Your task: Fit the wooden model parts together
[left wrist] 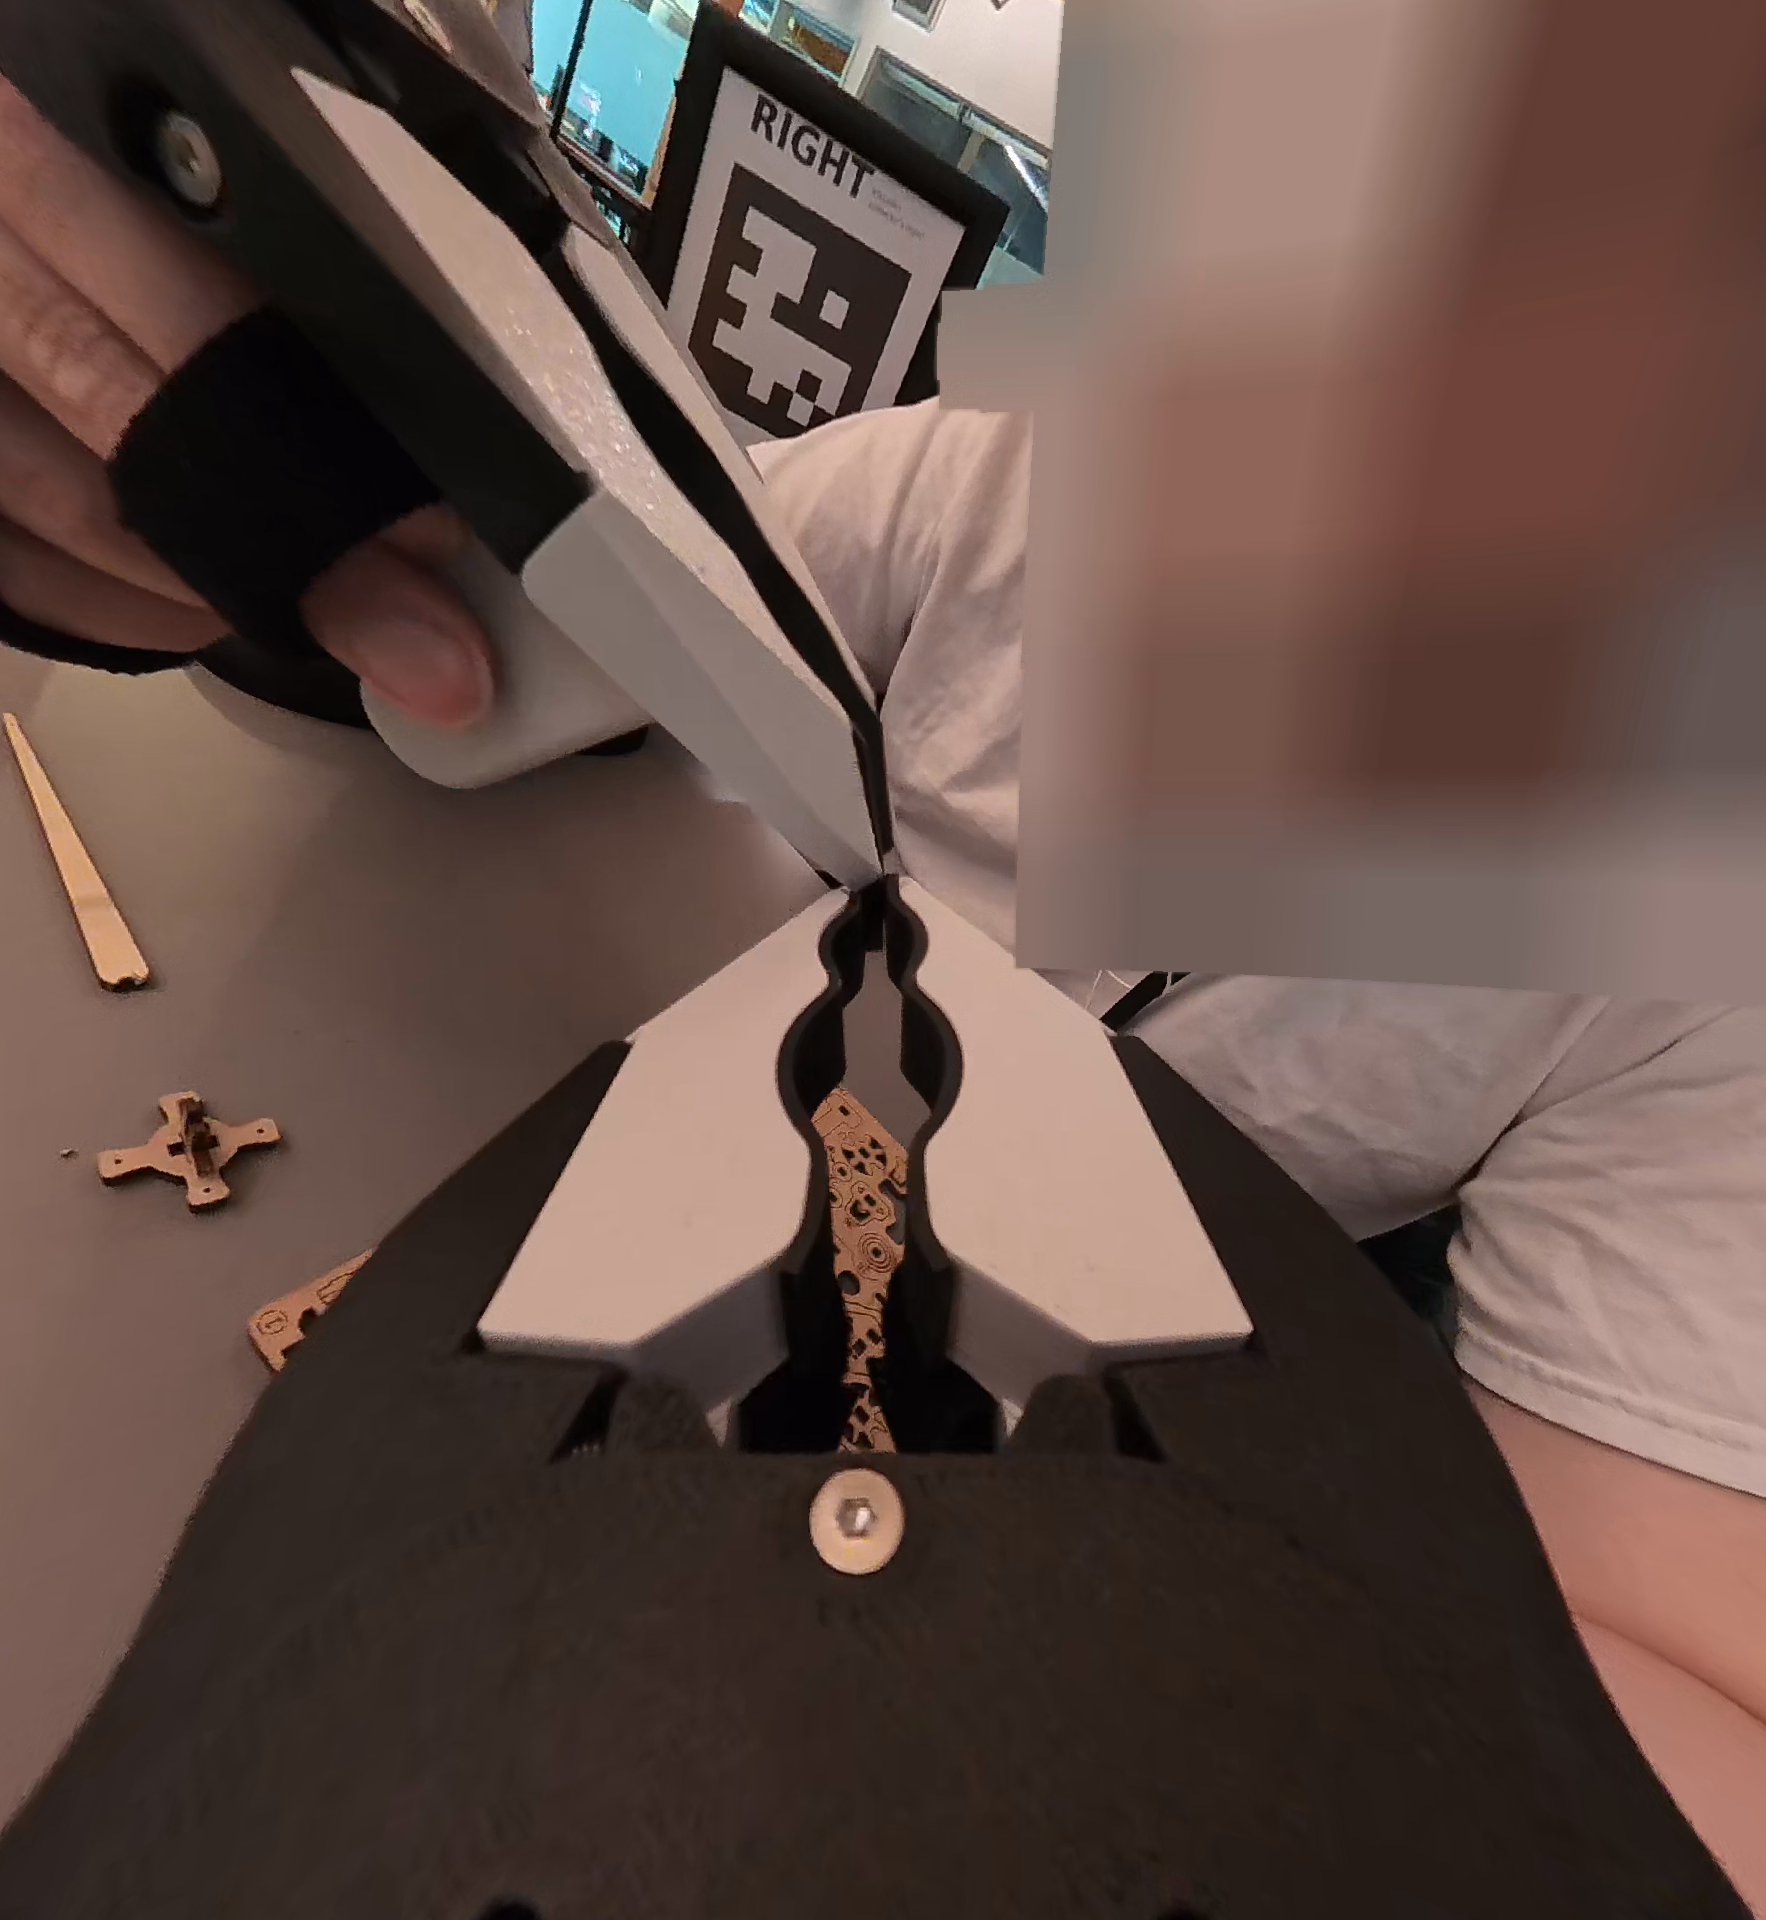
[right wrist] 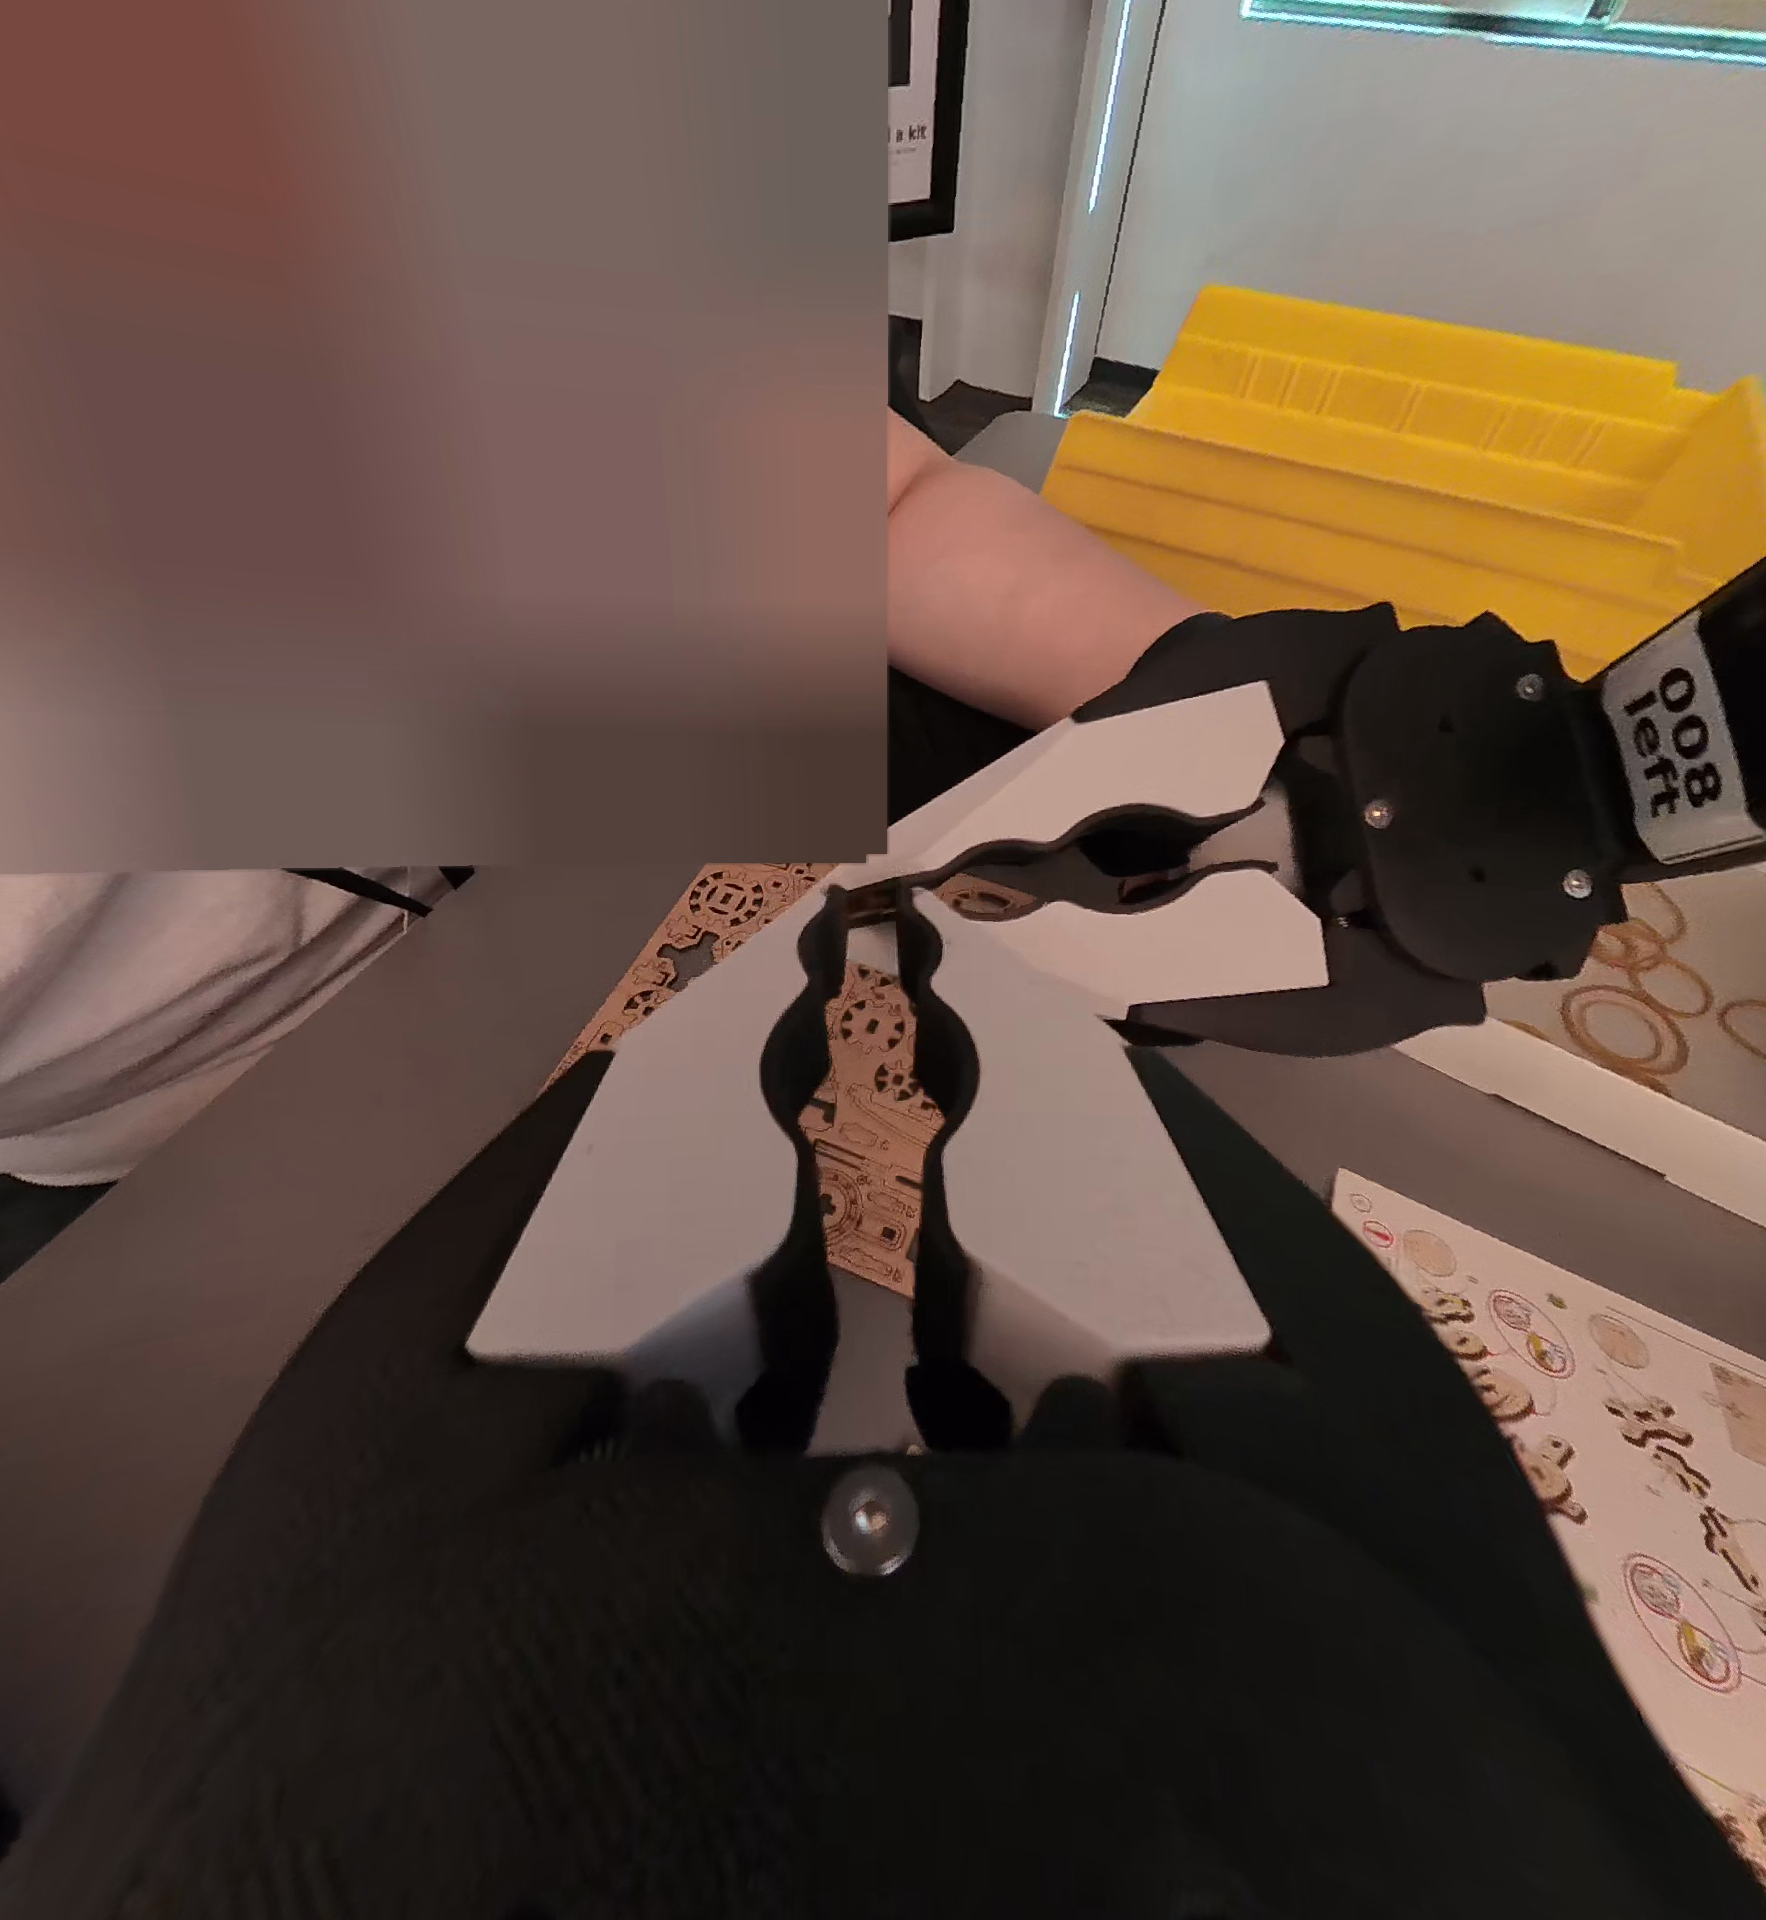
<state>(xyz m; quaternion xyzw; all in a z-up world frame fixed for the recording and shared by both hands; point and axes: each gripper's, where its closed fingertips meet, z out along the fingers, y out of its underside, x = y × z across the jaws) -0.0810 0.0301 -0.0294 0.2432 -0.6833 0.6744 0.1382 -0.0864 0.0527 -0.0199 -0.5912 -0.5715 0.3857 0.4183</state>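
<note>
Overhead, both tools (right wrist: 866,906) pinching small wooden part (right wrist: 871,902)

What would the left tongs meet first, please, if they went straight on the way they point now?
Probably the right tongs: their tips sit right at the tips of the left tongs, with a small wooden part apparently between them.

Tan laser-etched wooden sheet (right wrist: 863,1174), yellow bin (right wrist: 1378,488), grey table (left wrist: 339,935), black-and-white claw (left wrist: 871,899).

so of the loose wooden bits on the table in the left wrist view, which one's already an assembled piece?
The small cross-shaped piece: it has parts slotted through its middle. The long tapered stick farther back is a single flat strip.
</note>
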